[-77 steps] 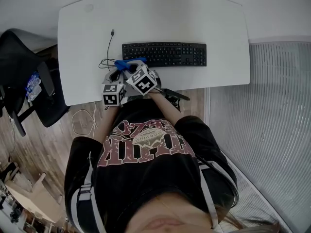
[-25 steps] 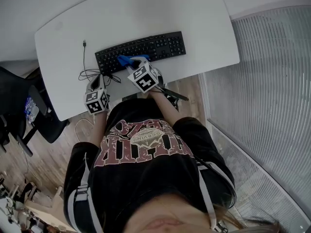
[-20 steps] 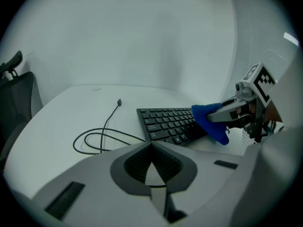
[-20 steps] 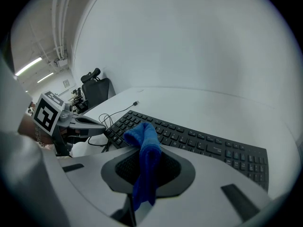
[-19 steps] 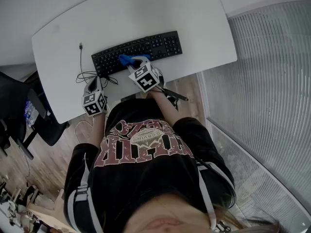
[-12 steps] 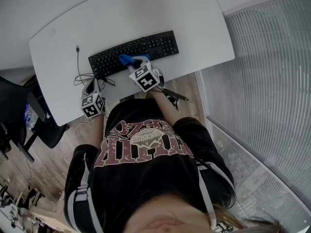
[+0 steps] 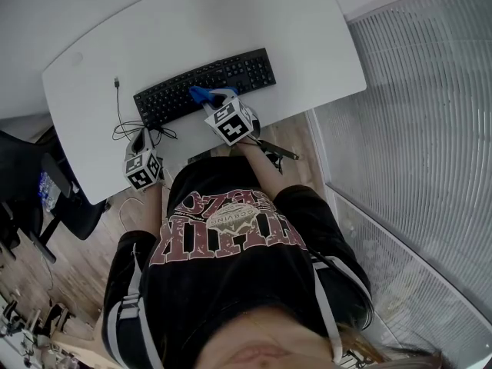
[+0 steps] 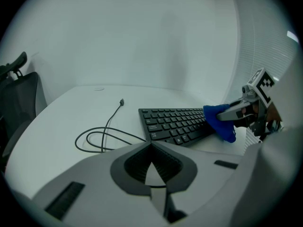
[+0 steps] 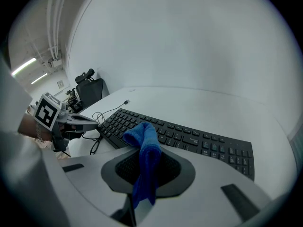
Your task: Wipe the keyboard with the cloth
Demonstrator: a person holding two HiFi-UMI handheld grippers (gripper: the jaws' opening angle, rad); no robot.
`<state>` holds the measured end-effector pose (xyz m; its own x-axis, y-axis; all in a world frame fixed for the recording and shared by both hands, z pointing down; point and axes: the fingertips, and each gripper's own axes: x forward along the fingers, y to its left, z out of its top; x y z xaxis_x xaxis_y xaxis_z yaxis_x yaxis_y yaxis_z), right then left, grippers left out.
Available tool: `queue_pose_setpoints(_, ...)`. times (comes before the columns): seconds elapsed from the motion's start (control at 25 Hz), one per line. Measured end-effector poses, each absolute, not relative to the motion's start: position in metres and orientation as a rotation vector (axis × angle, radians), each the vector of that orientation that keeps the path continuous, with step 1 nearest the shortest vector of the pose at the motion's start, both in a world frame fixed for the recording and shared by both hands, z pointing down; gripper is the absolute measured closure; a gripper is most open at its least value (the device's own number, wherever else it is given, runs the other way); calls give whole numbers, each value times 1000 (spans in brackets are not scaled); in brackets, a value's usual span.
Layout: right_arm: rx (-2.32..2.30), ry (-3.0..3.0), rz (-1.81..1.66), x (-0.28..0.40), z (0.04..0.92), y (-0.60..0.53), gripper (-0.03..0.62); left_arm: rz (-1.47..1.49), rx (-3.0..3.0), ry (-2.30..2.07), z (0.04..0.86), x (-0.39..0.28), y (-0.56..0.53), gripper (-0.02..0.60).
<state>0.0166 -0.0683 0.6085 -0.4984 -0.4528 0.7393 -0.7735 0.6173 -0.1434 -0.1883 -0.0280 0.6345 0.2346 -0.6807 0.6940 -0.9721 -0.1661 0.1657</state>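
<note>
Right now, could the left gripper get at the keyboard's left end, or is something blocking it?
Probably yes. The left gripper, jaws together, faces the keyboard's left end across bare table; the coiled cable lies mostly to its left, and the right gripper with the cloth sits farther along the keys.

A white desk (image 7: 307, 21) with rounded corners stands against a plain pale wall (image 8: 142, 41). To the left of the desk is a black office chair (image 7: 31, 175), seen again past the desk's left end in the right gripper view. Under the desk's near edge and to its left lies a light wood floor (image 7: 84, 237). To the right of the desk spreads a pale, finely ribbed surface (image 7: 415, 129); whether it is flooring or a panel is unclear. High to the left of the desk, strip lights (image 9: 23, 66) glow beside pipes (image 9: 54, 22) running up the wall.
</note>
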Motion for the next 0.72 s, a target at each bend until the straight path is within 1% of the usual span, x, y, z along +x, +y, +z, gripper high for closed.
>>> queue_pose_setpoints(0.72, 1036, -2114, 612, 66, 610, -80, 530, 673, 1893, -1560, 637, -190, -27, 552)
